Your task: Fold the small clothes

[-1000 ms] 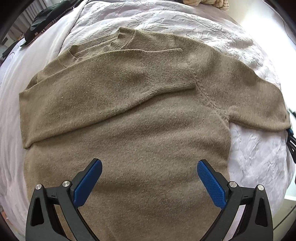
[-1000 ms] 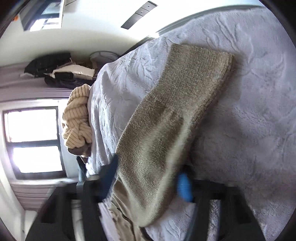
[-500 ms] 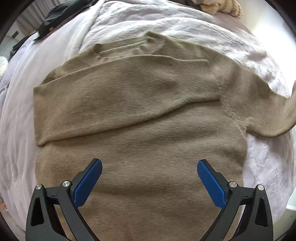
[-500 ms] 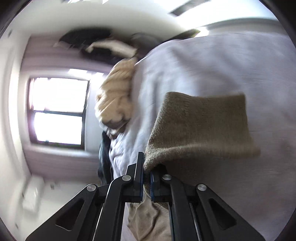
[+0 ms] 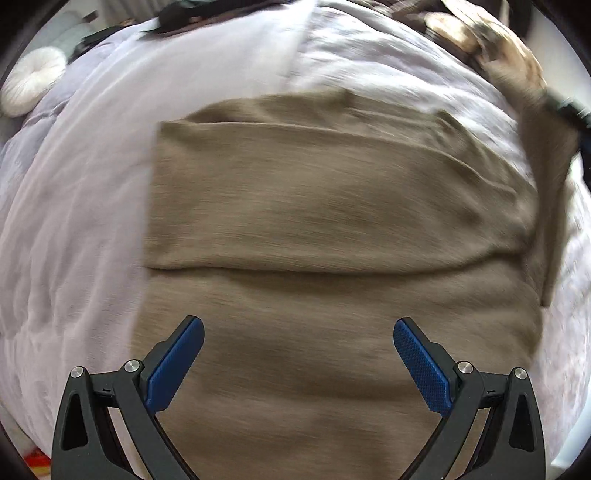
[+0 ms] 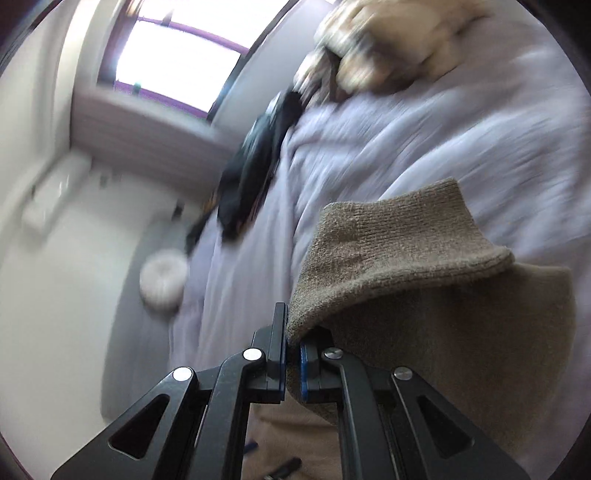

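Observation:
A tan knit sweater (image 5: pixel 325 229) lies flat on the pale lilac bedspread (image 5: pixel 74 206), one sleeve folded across its chest. My left gripper (image 5: pixel 298 363) hangs open above the sweater's lower body, nothing between its blue pads. The other sleeve (image 5: pixel 550 192) is lifted off the bed at the right edge of the left wrist view, with the right gripper (image 5: pixel 569 109) dark and blurred at its top. In the right wrist view my right gripper (image 6: pixel 292 350) is shut on that sleeve (image 6: pixel 399 266), whose ribbed cuff stands up ahead of the jaws.
A cream striped garment (image 5: pixel 487 40) and dark clothes (image 5: pixel 207 14) lie at the far side of the bed. A round white cushion (image 5: pixel 33 79) sits far left. A window (image 6: pixel 177 55) and white wall show past the bed edge.
The right gripper shut on the right sleeve, raised it off the bed and rolled, swinging it over toward the sweater's body. The left gripper slid sideways above the sweater and stayed open.

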